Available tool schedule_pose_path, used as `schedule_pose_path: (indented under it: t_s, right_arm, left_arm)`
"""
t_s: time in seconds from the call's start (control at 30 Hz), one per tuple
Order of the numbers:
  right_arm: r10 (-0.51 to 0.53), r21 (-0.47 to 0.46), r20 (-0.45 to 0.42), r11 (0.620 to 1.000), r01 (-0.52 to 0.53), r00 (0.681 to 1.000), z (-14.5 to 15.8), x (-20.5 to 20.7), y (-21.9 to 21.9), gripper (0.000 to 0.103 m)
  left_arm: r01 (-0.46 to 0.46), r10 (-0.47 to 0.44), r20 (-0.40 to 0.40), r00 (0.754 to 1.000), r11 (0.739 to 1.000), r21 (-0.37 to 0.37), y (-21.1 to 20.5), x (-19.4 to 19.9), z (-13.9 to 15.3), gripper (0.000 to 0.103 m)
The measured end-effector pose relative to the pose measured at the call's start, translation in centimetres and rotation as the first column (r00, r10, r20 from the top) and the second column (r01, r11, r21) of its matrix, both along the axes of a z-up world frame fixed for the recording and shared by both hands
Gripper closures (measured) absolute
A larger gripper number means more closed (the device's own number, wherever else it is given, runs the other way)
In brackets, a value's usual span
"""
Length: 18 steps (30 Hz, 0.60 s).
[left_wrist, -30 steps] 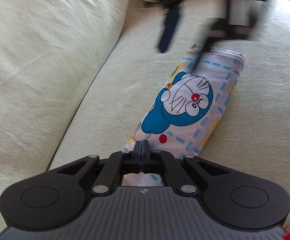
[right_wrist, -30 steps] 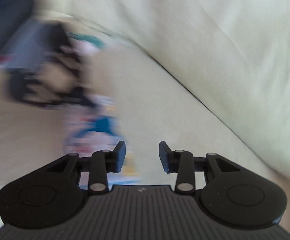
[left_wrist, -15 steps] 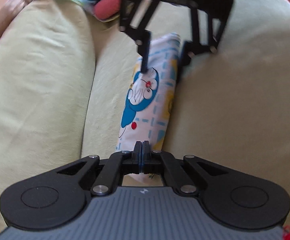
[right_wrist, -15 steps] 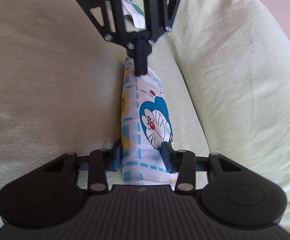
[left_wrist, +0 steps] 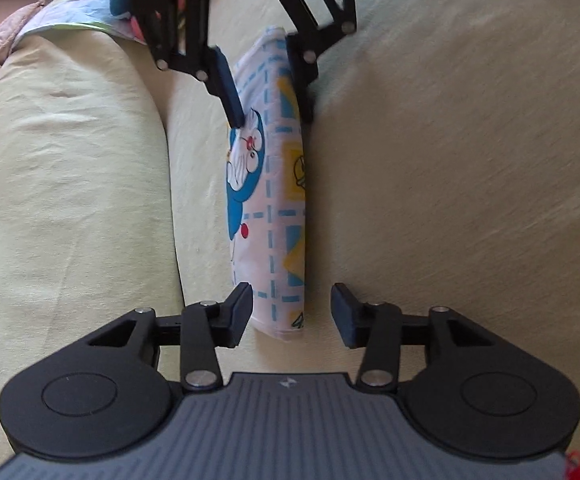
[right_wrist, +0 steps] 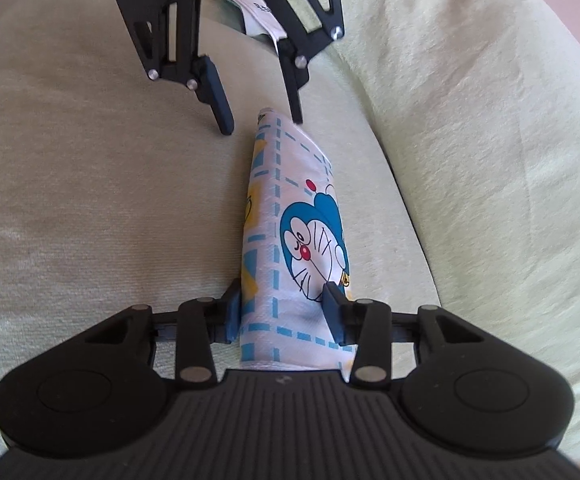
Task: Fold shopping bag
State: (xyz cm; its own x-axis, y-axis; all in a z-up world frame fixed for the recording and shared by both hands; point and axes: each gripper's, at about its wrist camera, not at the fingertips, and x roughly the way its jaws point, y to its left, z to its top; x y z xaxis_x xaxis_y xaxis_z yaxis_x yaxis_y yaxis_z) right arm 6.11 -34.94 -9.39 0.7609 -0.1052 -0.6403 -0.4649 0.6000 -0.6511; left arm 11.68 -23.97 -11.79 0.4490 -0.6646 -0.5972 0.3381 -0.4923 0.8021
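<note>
The folded shopping bag (left_wrist: 266,208), white with blue dashed lines and a blue cartoon cat, stands on its long edge on the sofa seat as a narrow strip. My left gripper (left_wrist: 292,312) straddles its near end with jaws opening; the left pad is close beside the cloth and the right pad stands clear. In the right wrist view, my right gripper (right_wrist: 284,308) is shut on the other end of the bag (right_wrist: 290,208), with both pads pressed into the cloth. The two grippers face each other: the right gripper (left_wrist: 272,118) shows at the top of the left view, the left gripper (right_wrist: 262,125) at the top of the right.
The pale green seat cushion (left_wrist: 450,200) carries everything. The sofa's back cushion (left_wrist: 70,200) rises right beside the bag. Colourful printed cloth (left_wrist: 86,12) lies past the cushion's far end. A white paper label (right_wrist: 262,12) shows behind the left gripper.
My left gripper's jaws, shut on the bag's end before, have opened. The right gripper came down over the other end and closed on it. The bag went from lying flat to standing on edge.
</note>
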Motion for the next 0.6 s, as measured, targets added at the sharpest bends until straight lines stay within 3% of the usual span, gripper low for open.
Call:
schedule_pose_path:
  t_s: [0.1, 0.17, 0.27, 0.43, 0.5, 0.6]
  right_arm:
    - [0.003, 0.005, 0.017, 1.000, -0.003, 1.000, -0.2, 0.8, -0.3, 0.065]
    - [-0.006, 0.017, 0.033, 1.000, 0.005, 0.999, -0.3, 0.9, -0.5, 0.065]
    - [-0.043, 0.122, 0.024, 0.992, 0.040, 0.999, 0.6, 0.8, -1.4, 0.065]
    - [0.026, 0.345, -0.169, 0.938, 0.035, 0.985, 4.6, -1.7, -2.2, 0.066]
    - [0.076, 0.444, -0.254, 0.895, 0.046, 0.964, 5.8, -3.2, -2.4, 0.067]
    - [0.143, 0.556, -0.349, 0.827, 0.082, 0.926, 6.9, -4.9, -3.0, 0.068]
  left_arm:
    - [-0.016, 0.016, -0.025, 1.000, 1.000, -0.003, -1.6, 1.1, -0.7, 0.072]
    - [-0.063, 0.061, -0.114, 0.992, 0.998, -0.010, -1.9, 1.7, 0.3, 0.072]
    - [-0.103, 0.106, -0.224, 0.969, 0.994, 0.026, -1.7, 1.4, 2.1, 0.072]
    - [-0.078, 0.132, -0.399, 0.907, 0.986, 0.148, 0.1, -1.6, 6.3, 0.075]
    - [-0.039, 0.138, -0.484, 0.864, 0.977, 0.209, 1.6, -3.5, 8.3, 0.077]
    - [-0.010, 0.143, -0.542, 0.828, 0.971, 0.241, 2.4, -4.9, 9.5, 0.079]
